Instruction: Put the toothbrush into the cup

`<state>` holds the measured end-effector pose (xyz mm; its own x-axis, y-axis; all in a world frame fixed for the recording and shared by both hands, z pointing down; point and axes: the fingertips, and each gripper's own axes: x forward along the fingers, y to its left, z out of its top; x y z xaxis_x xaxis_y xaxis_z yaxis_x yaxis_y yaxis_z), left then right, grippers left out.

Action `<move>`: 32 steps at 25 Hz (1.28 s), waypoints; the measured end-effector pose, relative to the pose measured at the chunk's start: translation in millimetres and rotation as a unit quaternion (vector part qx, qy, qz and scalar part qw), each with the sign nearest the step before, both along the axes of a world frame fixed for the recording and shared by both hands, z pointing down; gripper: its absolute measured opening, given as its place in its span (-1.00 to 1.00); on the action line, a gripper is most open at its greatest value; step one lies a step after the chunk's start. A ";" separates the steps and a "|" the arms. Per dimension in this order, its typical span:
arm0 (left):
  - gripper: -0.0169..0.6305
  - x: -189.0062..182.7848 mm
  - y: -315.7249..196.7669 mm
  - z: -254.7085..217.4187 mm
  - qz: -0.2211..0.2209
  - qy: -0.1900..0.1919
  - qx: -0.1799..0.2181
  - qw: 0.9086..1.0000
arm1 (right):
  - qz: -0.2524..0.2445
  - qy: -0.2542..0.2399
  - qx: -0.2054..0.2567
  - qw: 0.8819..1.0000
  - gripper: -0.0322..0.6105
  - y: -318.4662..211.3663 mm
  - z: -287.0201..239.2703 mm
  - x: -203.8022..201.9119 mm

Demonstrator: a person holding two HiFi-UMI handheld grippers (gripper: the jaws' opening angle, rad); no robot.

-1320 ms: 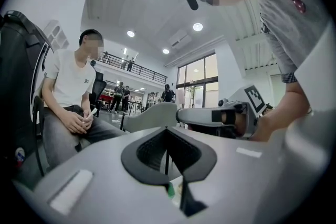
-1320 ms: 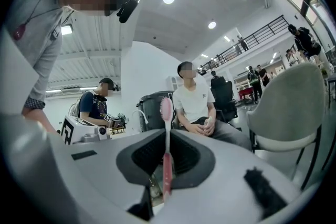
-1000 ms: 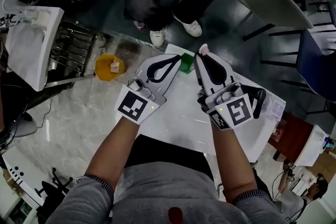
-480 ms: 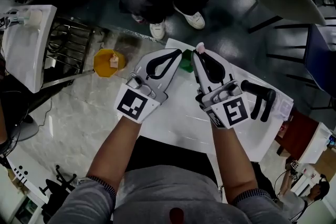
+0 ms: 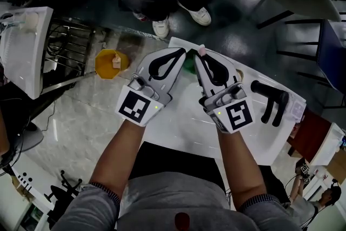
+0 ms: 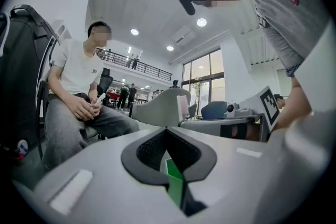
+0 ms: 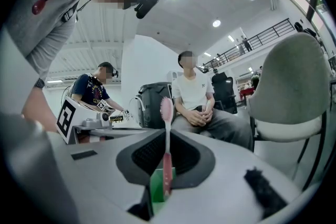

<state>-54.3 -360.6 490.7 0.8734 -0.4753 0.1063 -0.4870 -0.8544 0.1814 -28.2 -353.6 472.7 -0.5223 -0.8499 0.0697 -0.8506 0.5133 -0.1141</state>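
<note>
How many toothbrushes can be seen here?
1: the pink toothbrush is clamped upright in the right gripper, next to the green cup. Others may be hidden.

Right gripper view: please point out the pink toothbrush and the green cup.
Pink plastic toothbrush [image 7: 167, 139]: right gripper view, on the thin neck below the bristle head.
Green plastic cup [image 7: 157, 183]: right gripper view, on its wall, just left of the brush handle.
</note>
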 end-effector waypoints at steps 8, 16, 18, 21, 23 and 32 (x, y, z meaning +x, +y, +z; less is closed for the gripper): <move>-0.93 4.1 -4.3 11.2 0.000 -0.003 -0.005 1.000 | -0.002 0.012 -0.011 1.000 -0.80 -1.6 16.6 -2.1; -0.93 5.0 -7.8 19.2 -0.005 -0.001 -0.012 1.000 | -0.007 0.012 -0.018 1.000 -0.79 -3.3 25.8 -3.6; -0.93 6.2 -8.0 20.1 -0.007 0.000 -0.013 1.000 | -0.009 0.014 -0.019 1.000 -0.79 -3.0 27.9 -3.2; -0.93 6.9 -9.3 22.3 -0.008 -0.001 -0.014 1.000 | -0.012 0.015 -0.020 1.000 -0.79 -3.1 29.7 -3.1; -0.93 7.1 -11.1 21.5 -0.011 0.003 -0.007 1.000 | -0.015 0.015 -0.021 1.000 -0.79 -3.2 30.1 -3.3; -0.93 2.8 -13.8 18.1 -0.022 0.010 0.006 1.000 | -0.029 0.011 -0.021 0.999 -0.68 -0.9 27.2 -6.8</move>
<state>-51.5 -374.3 508.8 0.8537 -0.5141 0.0827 -0.5202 -0.8345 0.1819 -35.1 -354.5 499.9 -0.5677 -0.8148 0.1174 -0.8226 0.5561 -0.1184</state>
